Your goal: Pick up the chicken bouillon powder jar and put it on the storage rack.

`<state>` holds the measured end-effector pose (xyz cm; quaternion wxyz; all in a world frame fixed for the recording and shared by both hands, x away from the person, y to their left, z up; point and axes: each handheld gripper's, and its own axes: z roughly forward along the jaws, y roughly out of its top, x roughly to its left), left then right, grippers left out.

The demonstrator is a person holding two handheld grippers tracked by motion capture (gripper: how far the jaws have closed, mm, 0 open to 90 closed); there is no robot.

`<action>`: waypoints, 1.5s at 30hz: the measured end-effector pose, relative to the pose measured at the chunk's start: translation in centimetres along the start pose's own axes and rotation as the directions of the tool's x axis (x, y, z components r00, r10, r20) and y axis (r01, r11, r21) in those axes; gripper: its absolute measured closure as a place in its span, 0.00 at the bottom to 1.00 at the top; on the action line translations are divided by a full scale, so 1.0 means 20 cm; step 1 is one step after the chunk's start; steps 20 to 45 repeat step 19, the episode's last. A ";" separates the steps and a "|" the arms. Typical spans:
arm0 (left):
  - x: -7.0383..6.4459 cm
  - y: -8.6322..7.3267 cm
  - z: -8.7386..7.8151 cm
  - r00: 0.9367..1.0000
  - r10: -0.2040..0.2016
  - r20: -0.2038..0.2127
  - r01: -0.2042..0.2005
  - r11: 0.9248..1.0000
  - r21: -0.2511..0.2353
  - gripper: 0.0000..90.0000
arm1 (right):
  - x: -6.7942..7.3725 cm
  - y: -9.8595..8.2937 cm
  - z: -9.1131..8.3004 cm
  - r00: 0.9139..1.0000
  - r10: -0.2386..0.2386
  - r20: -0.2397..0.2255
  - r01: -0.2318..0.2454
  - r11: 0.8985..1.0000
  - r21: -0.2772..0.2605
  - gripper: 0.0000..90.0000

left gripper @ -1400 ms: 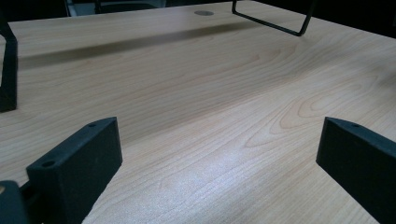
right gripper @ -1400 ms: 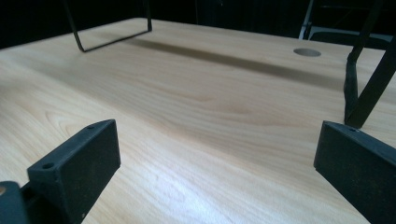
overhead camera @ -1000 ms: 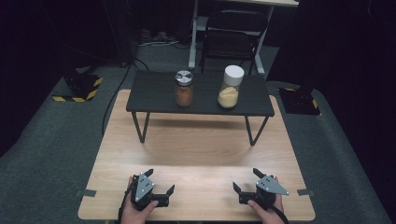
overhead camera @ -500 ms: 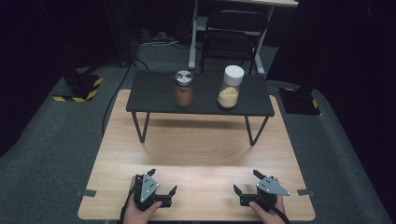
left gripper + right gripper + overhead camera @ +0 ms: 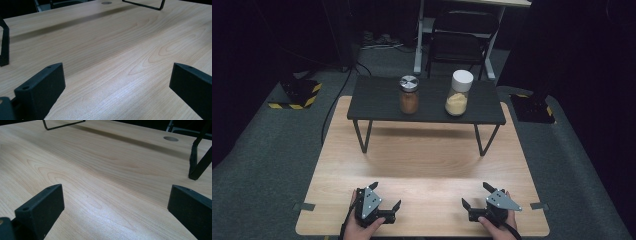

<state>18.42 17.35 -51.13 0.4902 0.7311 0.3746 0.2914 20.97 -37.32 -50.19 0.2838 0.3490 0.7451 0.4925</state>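
**Two jars stood upright on the black shelf**

The metal-lidded jar (image 5: 409,94) held reddish-brown powder and stood left of centre on the low black shelf (image 5: 377,102). Near it on the right, not touching, the white-capped jar (image 5: 459,92) was about half full of yellow powder. Both were closed.

A lab-style recording room, dark around the edges.
A wooden table (image 5: 422,165) stands on grey carpet; hazard-striped tape (image 5: 294,102) at left, cables (image 5: 377,42) and a folding chair (image 5: 462,42) at top centre.
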 end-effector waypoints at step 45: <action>0.00 0.02 0.03 1.000 0.007 0.007 -0.007 1.000 0.002 0.00 | 0.02 -0.01 -0.02 1.000 0.005 0.004 -0.005 1.000 -0.004 0.01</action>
